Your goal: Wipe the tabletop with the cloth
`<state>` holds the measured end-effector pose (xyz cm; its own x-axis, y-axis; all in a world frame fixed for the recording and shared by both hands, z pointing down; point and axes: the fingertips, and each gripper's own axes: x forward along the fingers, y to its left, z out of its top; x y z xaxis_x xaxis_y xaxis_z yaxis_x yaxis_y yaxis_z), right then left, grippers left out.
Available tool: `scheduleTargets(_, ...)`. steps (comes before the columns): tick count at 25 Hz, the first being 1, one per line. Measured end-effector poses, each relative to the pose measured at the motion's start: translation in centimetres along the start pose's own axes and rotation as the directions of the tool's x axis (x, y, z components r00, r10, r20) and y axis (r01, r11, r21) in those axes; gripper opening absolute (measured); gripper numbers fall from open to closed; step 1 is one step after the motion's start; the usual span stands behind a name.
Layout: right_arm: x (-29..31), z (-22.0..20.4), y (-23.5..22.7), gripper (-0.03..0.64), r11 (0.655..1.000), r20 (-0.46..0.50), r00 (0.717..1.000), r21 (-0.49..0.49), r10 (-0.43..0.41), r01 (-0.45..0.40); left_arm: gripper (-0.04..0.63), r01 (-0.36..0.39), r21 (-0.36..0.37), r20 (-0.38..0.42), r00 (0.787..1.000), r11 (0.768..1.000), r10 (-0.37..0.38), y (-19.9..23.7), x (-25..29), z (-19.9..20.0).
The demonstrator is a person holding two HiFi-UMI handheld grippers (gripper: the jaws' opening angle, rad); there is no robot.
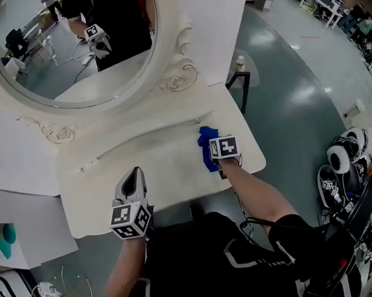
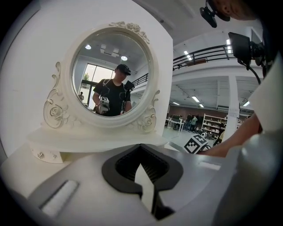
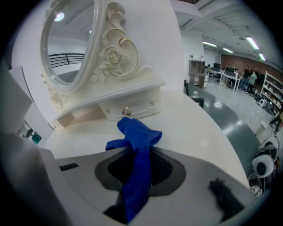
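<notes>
The right gripper (image 3: 138,178) was clamped on a blue cloth (image 3: 134,137), whose bunched end spilled out ahead of its jaws onto the white dressing table (image 1: 156,168). Just beyond the cloth sat a small drawer knob (image 3: 126,110) under the oval mirror (image 1: 67,48). Well off to that gripper's left, the left gripper (image 1: 133,180) hung over the table's near edge, jaws drawn almost together with nothing between them.

Right gripper (image 1: 213,154) holds blue cloth (image 1: 204,140) on the white tabletop (image 1: 156,175)
</notes>
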<state>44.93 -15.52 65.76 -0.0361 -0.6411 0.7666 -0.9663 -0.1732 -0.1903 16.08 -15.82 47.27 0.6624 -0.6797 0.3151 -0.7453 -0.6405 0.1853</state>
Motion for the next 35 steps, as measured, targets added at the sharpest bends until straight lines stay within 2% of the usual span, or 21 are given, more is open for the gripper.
scheduleTargets(5,-1.3,0.0,-4.5,0.087,0.998,0.017,0.999,0.037,-0.046,0.045,0.008,0.017,0.010,-0.015,1.000,1.000,-0.016,-2.1,1.3,-0.2)
scheduleTargets(12,-2.6,-0.2,-9.5,0.087,0.994,0.016,0.996,0.070,-0.087,0.085,0.008,0.025,0.029,-0.030,0.999,0.999,-0.024,-3.4,1.8,-0.4)
scheduleTargets(17,-3.9,-0.4,-13.4,0.087,0.984,0.025,0.989,0.104,-0.148,0.145,0.008,0.035,0.041,-0.044,0.998,0.999,-0.034,-3.8,1.7,-0.5)
scheduleTargets(26,-5.5,-0.2,-18.1,0.086,0.964,0.021,0.967,0.083,-0.254,0.252,0.009,0.026,0.031,-0.063,0.998,0.999,-0.024,-3.2,0.5,-1.1)
scheduleTargets(29,-6.5,-0.6,-19.9,0.084,0.949,0.013,0.949,0.016,-0.316,0.316,0.009,0.046,0.031,-0.048,0.998,0.998,-0.044,-3.6,-0.4,-1.0)
scheduleTargets(32,-7.7,0.2,-20.2,0.084,0.937,0.061,0.935,0.014,-0.349,0.349,0.009,0.025,0.032,-0.047,0.999,0.999,-0.024,-2.3,-1.5,-1.1)
scheduleTargets(35,-9.3,2.2,-17.4,0.083,0.943,0.146,0.932,0.015,-0.331,0.332,0.009,0.007,0.011,-0.031,0.999,1.000,-0.007,-0.3,-3.1,-1.2)
